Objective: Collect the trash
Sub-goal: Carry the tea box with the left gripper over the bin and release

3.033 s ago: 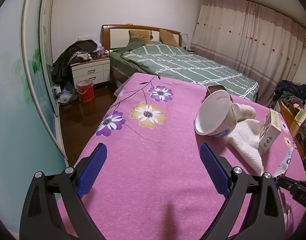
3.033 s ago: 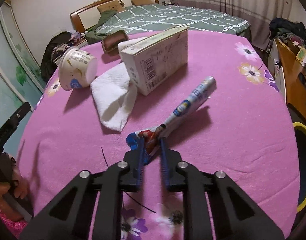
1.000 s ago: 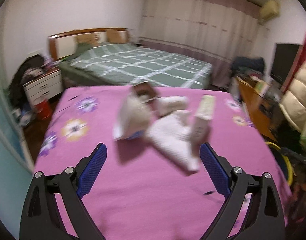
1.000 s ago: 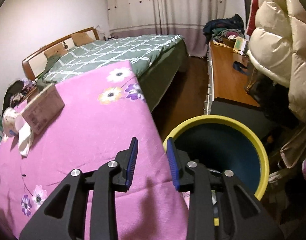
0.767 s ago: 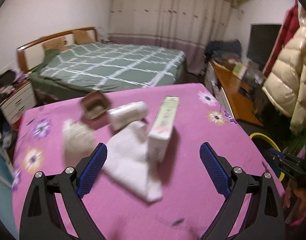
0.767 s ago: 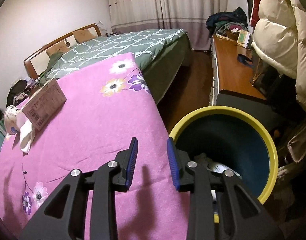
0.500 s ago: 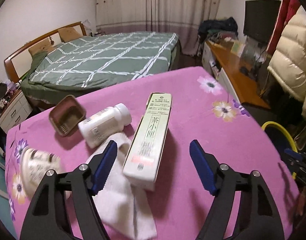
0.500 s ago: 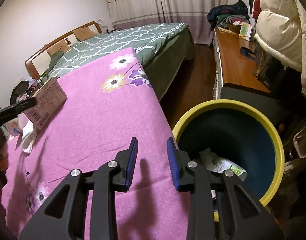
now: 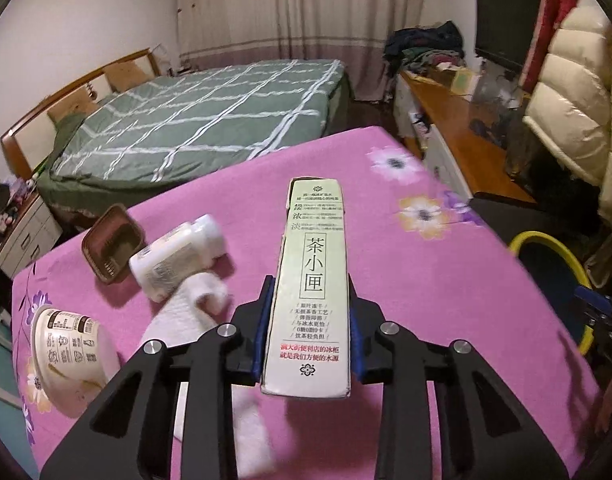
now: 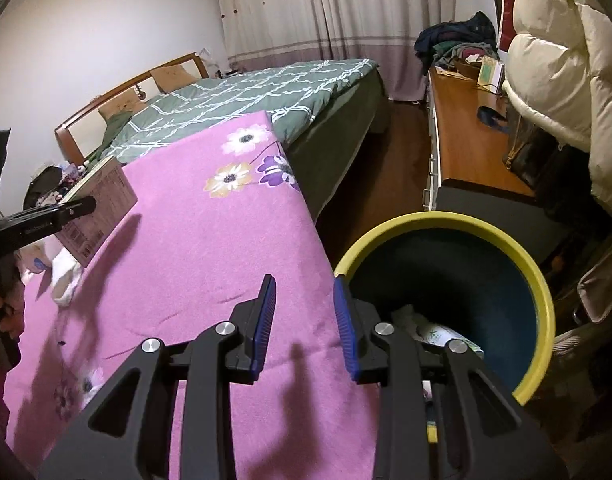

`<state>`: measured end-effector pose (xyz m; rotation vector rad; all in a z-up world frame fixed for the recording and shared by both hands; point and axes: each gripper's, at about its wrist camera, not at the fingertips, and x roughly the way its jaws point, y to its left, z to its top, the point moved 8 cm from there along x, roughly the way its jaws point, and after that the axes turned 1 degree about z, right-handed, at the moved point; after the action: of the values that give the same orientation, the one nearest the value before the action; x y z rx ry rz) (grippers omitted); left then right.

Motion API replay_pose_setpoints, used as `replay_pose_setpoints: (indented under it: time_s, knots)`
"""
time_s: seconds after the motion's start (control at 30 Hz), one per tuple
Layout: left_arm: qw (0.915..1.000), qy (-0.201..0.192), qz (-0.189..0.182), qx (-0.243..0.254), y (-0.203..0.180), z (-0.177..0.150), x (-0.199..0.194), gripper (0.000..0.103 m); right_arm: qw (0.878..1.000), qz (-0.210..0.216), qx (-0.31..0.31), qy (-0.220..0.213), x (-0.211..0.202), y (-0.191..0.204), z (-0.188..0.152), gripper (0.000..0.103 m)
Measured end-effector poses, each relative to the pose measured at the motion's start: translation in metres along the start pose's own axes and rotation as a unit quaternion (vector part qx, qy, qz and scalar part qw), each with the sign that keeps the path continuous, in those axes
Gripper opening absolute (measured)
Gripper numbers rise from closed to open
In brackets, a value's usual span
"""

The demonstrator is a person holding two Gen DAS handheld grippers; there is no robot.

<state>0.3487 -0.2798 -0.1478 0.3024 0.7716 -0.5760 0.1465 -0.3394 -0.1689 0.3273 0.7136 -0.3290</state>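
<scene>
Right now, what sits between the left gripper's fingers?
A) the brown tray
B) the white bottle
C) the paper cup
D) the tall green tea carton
D: in the left wrist view the left gripper is closing with the tea carton between its blue pads; the white bottle lies apart on the pink cloth.

My left gripper (image 9: 310, 316) is matt black plastic with ribbed blue pads (image 9: 261, 332) and bright metal screws; its jaws are closing with the box (image 9: 312, 292) between them, a pale green matt cardboard carton with printed lettering. The cover (image 9: 406, 280) under it is fuzzy pink cloth with printed flowers. On it lie a soft white towel (image 9: 185, 316), a smooth white plastic bottle (image 9: 177, 256), a glossy printed paper cup (image 9: 65, 344) and a brown ribbed plastic tray (image 9: 109, 244). My right gripper (image 10: 303, 312) has the same black plastic and blue pads. The bin (image 10: 542, 288) looks like smooth plastic, yellow-rimmed and dark inside. The desk (image 10: 466, 156) is polished wood.
</scene>
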Motion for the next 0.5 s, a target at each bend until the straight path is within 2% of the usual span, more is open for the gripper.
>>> replay_pose_setpoints:
  time_s: [0.1,0.2,0.5]
  knots:
    - [0.9997,-0.004,-0.022,0.009,-0.032,0.005,-0.014,0.031,1.0,-0.008,0.002,-0.017,-0.021,-0.015,0.006,0.029]
    - [0.9981,-0.006,-0.056,0.024,-0.079,0.009,-0.021,0.031,0.999,-0.02,0.006,-0.034,-0.047,-0.035,0.008,0.029]
    - [0.9868,0.014,-0.141,0.078,-0.225,0.009,-0.009,0.031,0.996,-0.067,0.041,-0.047,-0.106,-0.103,-0.018,0.029]
